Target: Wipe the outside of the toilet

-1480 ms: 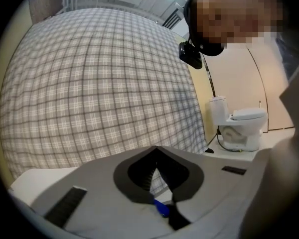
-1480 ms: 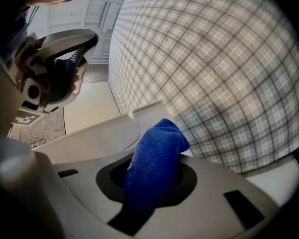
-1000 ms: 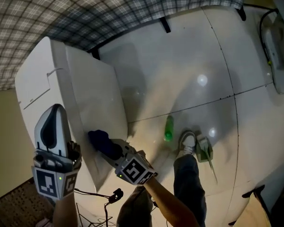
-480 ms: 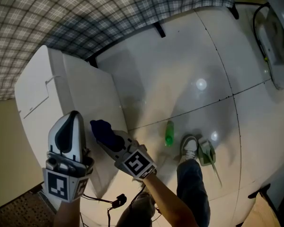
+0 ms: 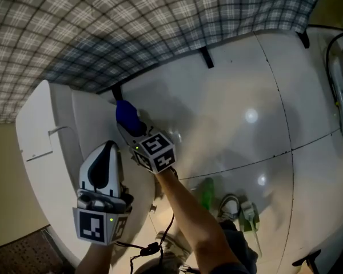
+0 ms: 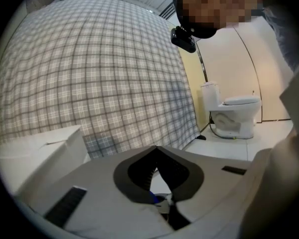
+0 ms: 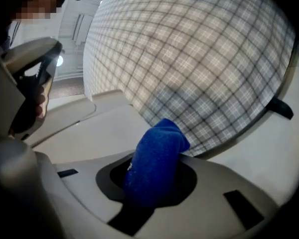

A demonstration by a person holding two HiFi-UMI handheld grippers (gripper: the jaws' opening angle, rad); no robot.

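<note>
Wiping looks like the step in hand. The right gripper (image 5: 132, 131) pinches a blue cloth (image 5: 126, 113) tight in its jaws, up by the top corner of the toilet (image 5: 46, 133). The toilet fills the 9 o'clock side of the head view. I cannot tell if the cloth touches the white side. The left gripper (image 5: 107, 150) hangs just below, jaws pressed together with nothing in them. Next, I think, the cloth must press flat and slide along the outside. A checked curtain (image 5: 160, 21) hangs close at 12 o'clock and could snag. At 5 o'clock a green bottle (image 5: 206, 192) and a shoe (image 5: 227, 205) sit on the floor, well apart from the cloth.
</note>
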